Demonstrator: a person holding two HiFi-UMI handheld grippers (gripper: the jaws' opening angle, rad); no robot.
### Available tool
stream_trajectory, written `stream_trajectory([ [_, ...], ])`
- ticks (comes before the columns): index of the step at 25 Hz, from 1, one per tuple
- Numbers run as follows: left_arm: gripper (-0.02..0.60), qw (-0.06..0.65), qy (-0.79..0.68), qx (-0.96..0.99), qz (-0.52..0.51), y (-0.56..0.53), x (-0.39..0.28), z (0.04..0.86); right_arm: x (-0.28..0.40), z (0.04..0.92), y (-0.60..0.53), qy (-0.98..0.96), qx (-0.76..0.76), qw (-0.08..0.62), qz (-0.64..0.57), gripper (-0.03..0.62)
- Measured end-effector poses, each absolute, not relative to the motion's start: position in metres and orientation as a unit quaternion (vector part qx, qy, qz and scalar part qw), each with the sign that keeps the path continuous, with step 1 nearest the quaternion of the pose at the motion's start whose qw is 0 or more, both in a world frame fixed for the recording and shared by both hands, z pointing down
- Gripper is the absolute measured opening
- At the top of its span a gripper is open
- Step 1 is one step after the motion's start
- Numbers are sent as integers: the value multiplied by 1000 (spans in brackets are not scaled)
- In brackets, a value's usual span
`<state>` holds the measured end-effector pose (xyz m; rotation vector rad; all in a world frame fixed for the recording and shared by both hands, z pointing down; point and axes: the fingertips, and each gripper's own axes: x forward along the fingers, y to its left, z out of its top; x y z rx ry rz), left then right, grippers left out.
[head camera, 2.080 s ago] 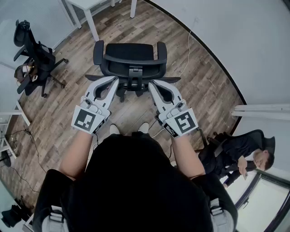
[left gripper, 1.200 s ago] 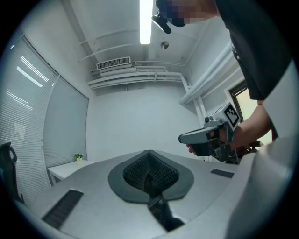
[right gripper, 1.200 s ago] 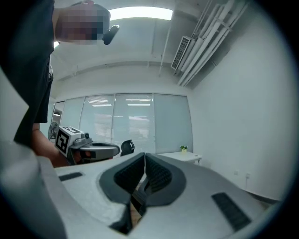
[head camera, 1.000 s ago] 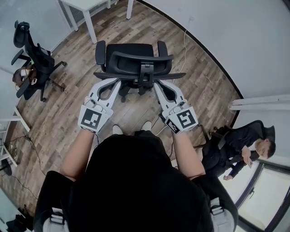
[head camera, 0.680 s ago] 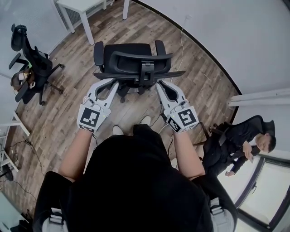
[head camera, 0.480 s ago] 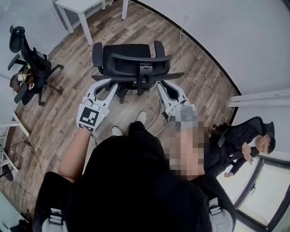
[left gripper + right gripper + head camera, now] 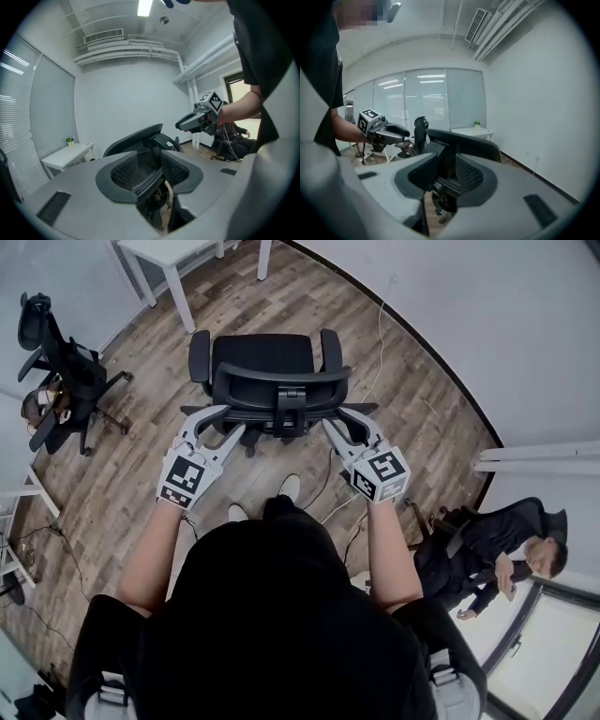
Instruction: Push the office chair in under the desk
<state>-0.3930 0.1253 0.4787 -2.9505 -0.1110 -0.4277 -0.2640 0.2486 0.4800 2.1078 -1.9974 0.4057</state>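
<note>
Wood-grain plank flooring (image 7: 122, 474) spreads under you, bounded by plain pale walls. On it stand three black chairs. The black mesh-backed office chair on castors (image 7: 267, 371) is directly ahead, its curved back toward you and its seat facing the one white rectangular desk (image 7: 173, 254). It stands short of that desk, not under it. A second black swivel chair (image 7: 56, 352) sits well apart at the left, and a third at the lower right carries one seated person in dark clothes (image 7: 487, 554).

You hold two grey-and-white plastic grippers, each topped by a marker cube. The left gripper (image 7: 217, 423) reaches the left wing of the chair's lower back, and the right gripper (image 7: 349, 420) reaches the right wing. A second ago both pairs of jaws were together against the chair back. They have just been opening, and now both stand apart.

In the left gripper view, your left gripper (image 7: 149, 171) shows ribbed dark pads, with a dark edge of the chair back lying in the gap between them, unclamped. The right gripper view shows the same for your right gripper (image 7: 445, 176). One thin pale cable (image 7: 375, 371) trails across the planks beside the chair.
</note>
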Motion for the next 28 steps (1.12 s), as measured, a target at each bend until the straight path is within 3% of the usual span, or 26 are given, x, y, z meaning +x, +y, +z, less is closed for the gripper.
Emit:
stream_trajectory([
  [5, 196, 107, -63, -972, -200, 124, -381, 507, -253, 509, 244, -698, 676, 163, 170, 159],
  [9, 222, 163, -95, -946, -265, 121, -375, 535, -247, 537, 244, -710, 629, 253, 189, 175],
  [13, 229, 225, -126, -913, -314, 120, -370, 554, -238, 550, 243, -713, 596, 321, 186, 176],
  [18, 229, 249, -161, -884, -361, 121, -366, 574, -228, 569, 245, -708, 541, 418, 178, 176],
  [28, 229, 290, -200, -836, -421, 120, -362, 599, -233, 593, 250, -714, 438, 517, 172, 176],
])
